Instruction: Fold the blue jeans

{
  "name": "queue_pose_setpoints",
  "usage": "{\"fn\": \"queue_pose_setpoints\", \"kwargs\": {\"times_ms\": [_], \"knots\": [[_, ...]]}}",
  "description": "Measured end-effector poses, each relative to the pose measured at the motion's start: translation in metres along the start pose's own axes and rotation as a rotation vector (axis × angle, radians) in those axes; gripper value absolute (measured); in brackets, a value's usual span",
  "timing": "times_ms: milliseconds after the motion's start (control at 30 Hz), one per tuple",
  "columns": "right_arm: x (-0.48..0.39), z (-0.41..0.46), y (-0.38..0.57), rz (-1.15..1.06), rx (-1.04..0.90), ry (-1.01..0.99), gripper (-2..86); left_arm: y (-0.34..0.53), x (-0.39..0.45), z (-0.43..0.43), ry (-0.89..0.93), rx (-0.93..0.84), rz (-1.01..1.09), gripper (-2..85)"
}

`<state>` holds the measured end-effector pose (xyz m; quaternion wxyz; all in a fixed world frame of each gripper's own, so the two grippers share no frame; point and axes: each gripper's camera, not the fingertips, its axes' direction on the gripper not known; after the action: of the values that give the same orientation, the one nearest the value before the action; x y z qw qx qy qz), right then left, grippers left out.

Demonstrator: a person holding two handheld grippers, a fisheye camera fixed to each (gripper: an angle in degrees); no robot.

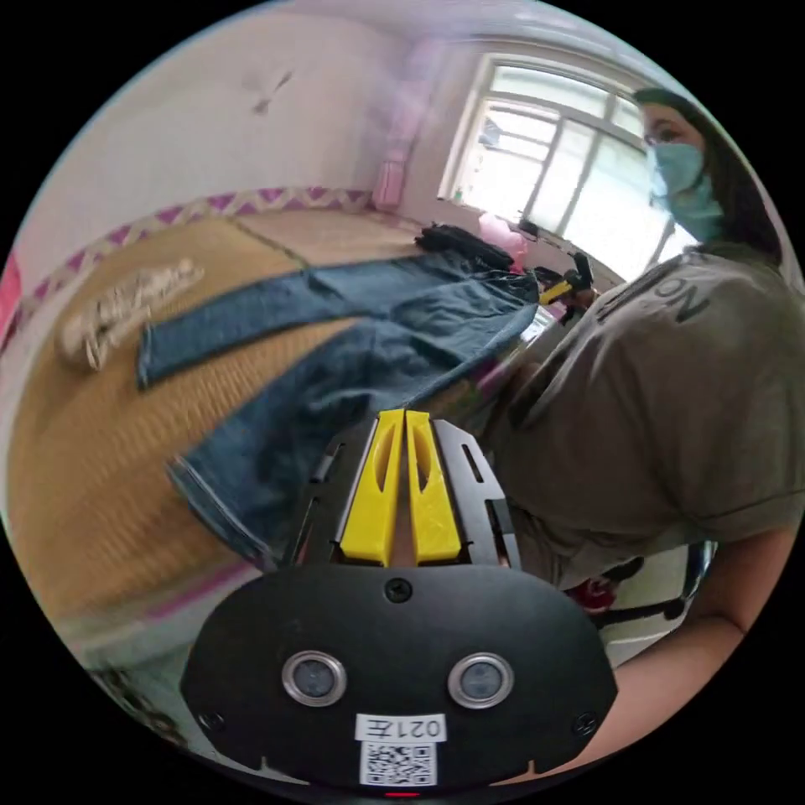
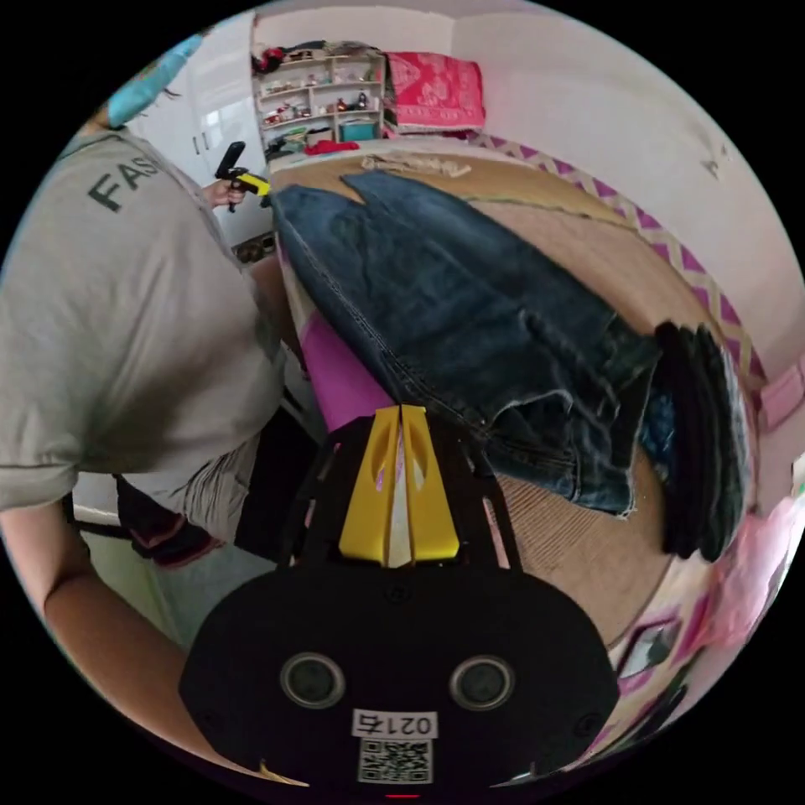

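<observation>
In the left gripper view I see, from the left, a pale bundle (image 1: 126,312) near the far edge of the mat (image 1: 84,470), then the jeans (image 1: 352,335) spread flat across the mat w/ two legs splayed toward the left, one hem close to the near edge. My left gripper (image 1: 404,415) sits mid-frame above the near leg, yellow jaws pressed together w/ nothing between them. Past the waistband lies a dark pile (image 1: 461,239), and right of that the person's shirt (image 1: 654,402) by the window (image 1: 553,159). In the right gripper view the shirt (image 2: 126,335) is at left; beyond it I see the left gripper (image 2: 239,176) near the leg ends at the mat's edge. The jeans (image 2: 453,319) run along that edge, waistband bunched toward the right. My right gripper (image 2: 401,411) hangs just off the mat edge beside the jeans' side seam, jaws closed, empty. The dark pile (image 2: 700,436) lies right of the waistband, touching it as far as I can tell.
</observation>
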<state>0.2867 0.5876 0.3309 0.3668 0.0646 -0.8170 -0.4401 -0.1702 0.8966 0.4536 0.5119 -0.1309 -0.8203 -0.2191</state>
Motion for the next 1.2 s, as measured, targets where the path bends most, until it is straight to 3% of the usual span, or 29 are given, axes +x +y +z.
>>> {"fn": "queue_pose_setpoints", "kwargs": {"times_ms": [133, 267, 333, 400, 467, 600, 967, 1200], "knots": [[0.011, 0.003, 0.033, 0.162, 0.099, -0.061, -0.9, 0.049, -0.027, -0.001, 0.144, 0.199, -0.166, -0.9], [0.019, -0.063, 0.047, 0.157, 0.361, -0.078, -0.4, 0.045, -0.022, -0.075, -0.028, 0.420, -0.187, -0.9], [0.038, -0.073, 0.039, 0.221, 0.396, -0.003, 1.0, 0.032, -0.033, -0.083, -0.187, 0.378, -0.266, -0.9], [0.056, -0.053, 0.022, 0.287, 0.279, 0.107, 1.9, 0.003, -0.062, -0.049, -0.309, 0.106, -0.353, -0.9], [0.076, -0.027, 0.010, 0.364, 0.174, 0.194, 2.0, -0.006, -0.079, -0.024, -0.348, 0.001, -0.390, -0.9], [0.106, 0.032, 0.009, 0.488, -0.045, 0.256, -0.1, -0.027, -0.115, -0.026, -0.271, -0.044, -0.476, -0.9], [0.079, 0.028, 0.044, 0.681, 0.064, 0.137, -0.6, -0.150, -0.187, 0.015, -0.458, -0.268, -0.360, -0.9], [0.052, 0.006, 0.038, 0.609, 0.039, 0.161, -0.9, -0.157, -0.208, -0.005, -0.354, -0.229, -0.385, -0.9]]}}
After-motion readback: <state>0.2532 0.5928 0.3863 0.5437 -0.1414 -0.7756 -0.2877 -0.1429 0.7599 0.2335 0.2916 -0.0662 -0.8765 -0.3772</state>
